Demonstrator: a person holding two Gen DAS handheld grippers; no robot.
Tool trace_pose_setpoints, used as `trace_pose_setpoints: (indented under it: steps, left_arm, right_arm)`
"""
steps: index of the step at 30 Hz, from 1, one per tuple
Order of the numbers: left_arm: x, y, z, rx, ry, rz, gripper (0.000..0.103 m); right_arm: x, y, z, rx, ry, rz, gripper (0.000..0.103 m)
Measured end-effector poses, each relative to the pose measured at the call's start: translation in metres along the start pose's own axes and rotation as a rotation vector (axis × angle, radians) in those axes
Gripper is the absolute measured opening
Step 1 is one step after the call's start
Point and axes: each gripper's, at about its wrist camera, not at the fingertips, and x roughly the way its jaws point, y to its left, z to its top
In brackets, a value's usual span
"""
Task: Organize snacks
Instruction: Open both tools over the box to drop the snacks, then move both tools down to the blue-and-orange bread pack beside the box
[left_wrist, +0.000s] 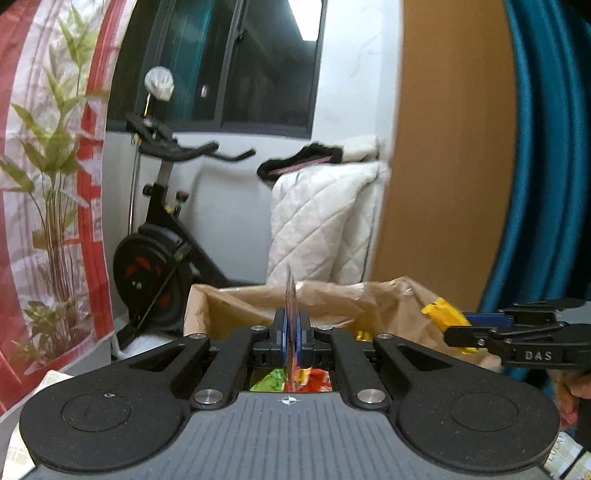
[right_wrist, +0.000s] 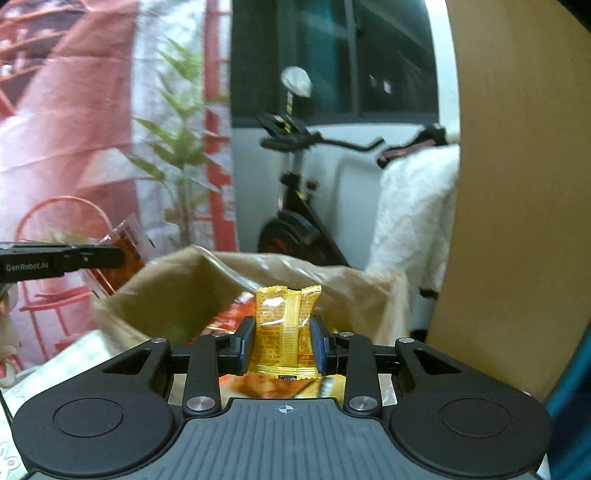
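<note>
Snacks lifted over the bag, one in each tool

Snacks are held in both tools above an open brown paper bag (right_wrist: 177, 295). The left tool (left_wrist: 291, 325) is closed on a thin clear sachet (left_wrist: 291, 295), seen edge-on in its own view; from the right wrist view the sachet (right_wrist: 125, 254) shows reddish-brown contents and hangs just beside the bag's left rim. The right tool (right_wrist: 283, 345) is clamped on a yellow packet (right_wrist: 284, 325), gripped by its sides and held upright over the bag's mouth. More wrappers, red, orange and green, are already seen inside the bag.

The step in hand is judged to be a carrying or sorting one: whether the two snacks are being taken out of the bag or put in cannot be told. The next move calls for a clear spot to be chosen for each, and for each to be lowered and released without the other tool being knocked, since the tools are near one another.

Behind the bag stand an exercise bike (left_wrist: 162, 236), a white quilt (left_wrist: 325, 221) and a wooden panel (left_wrist: 443, 147). None of these is in the way. The soft, crumpled bag rim is the likeliest thing to be caught.
</note>
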Motion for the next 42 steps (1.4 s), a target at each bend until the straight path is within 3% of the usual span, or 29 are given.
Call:
trace_pose_setpoints:
  steps: [7, 9, 11, 12, 23, 30, 42]
  left_arm:
    - [0.026, 0.011, -0.005, -0.023, 0.077, 0.039, 0.008]
    - [0.024, 0.014, -0.009, -0.038, 0.093, 0.046, 0.018]
    - [0.018, 0.016, -0.011, -0.045, 0.096, 0.048, 0.041]
    - [0.015, 0.016, -0.012, -0.045, 0.089, 0.050, 0.042]
    - [-0.039, 0.005, -0.015, -0.059, 0.075, 0.041, 0.043]
    - [-0.075, -0.003, -0.048, -0.086, 0.094, 0.047, 0.043]
    - [-0.092, -0.002, -0.112, -0.161, 0.222, 0.051, 0.043]
  right_arm:
    - [0.021, -0.007, -0.015, 0.023, 0.055, -0.050, 0.032]
    - [0.016, -0.006, -0.020, 0.034, 0.052, -0.049, 0.035]
    - [0.008, -0.004, -0.023, 0.037, 0.045, -0.043, 0.039]
    - [0.004, -0.003, -0.023, 0.034, 0.038, -0.038, 0.042]
    - [-0.057, 0.010, -0.031, 0.016, -0.013, 0.043, 0.053]
    - [-0.085, 0.028, -0.052, -0.026, -0.014, 0.078, 0.056]
    - [-0.088, 0.036, -0.127, -0.008, 0.157, 0.052, 0.057]
